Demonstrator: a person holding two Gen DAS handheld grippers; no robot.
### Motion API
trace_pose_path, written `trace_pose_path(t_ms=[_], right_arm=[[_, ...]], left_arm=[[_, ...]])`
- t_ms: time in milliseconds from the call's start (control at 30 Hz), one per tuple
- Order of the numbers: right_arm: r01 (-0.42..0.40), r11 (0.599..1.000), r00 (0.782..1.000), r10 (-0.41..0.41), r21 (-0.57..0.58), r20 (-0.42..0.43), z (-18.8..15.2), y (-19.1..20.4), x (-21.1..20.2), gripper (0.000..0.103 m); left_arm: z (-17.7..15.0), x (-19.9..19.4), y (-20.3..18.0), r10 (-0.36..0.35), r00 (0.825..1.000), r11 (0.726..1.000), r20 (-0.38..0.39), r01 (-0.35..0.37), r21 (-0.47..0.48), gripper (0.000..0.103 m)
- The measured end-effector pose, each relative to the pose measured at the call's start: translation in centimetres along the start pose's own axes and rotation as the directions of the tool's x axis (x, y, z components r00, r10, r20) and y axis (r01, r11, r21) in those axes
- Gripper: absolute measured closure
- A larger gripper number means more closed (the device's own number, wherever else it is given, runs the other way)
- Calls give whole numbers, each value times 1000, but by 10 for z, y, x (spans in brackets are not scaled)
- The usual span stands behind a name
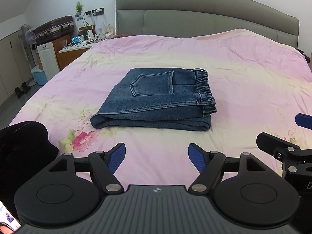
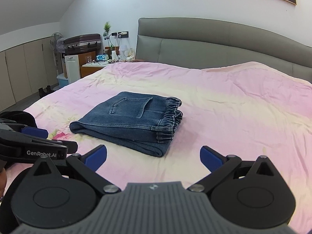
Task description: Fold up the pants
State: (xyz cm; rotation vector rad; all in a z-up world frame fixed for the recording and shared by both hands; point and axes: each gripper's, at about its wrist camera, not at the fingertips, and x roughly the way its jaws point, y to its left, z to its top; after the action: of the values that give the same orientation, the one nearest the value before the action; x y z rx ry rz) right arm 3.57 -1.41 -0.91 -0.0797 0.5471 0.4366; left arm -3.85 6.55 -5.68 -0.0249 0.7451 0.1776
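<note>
A pair of blue jeans (image 1: 156, 99) lies folded into a compact stack on the pink floral bedspread (image 1: 243, 74), back pocket up, elastic waistband to the right. It also shows in the right wrist view (image 2: 130, 120). My left gripper (image 1: 157, 152) is open and empty, hovering over the bed in front of the jeans. My right gripper (image 2: 154, 155) is open and empty too, also short of the jeans. The right gripper shows at the right edge of the left wrist view (image 1: 284, 136); the left gripper shows at the left of the right wrist view (image 2: 39, 138).
A grey headboard (image 1: 195, 13) stands at the far end of the bed. A nightstand (image 1: 78, 46) with clutter, a suitcase (image 1: 54, 29), a fan and a blue bin stand left of the bed. A black garment (image 1: 23, 146) lies at the near left.
</note>
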Motion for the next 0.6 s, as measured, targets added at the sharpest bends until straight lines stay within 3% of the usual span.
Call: trace_pose_path(t_ms=[600], right_arm=[[-1, 1000, 1000, 0, 14, 28, 1, -2, -9, 5]], left_arm=[[5, -5, -5, 8, 1000, 1000, 2, -8, 6, 17]])
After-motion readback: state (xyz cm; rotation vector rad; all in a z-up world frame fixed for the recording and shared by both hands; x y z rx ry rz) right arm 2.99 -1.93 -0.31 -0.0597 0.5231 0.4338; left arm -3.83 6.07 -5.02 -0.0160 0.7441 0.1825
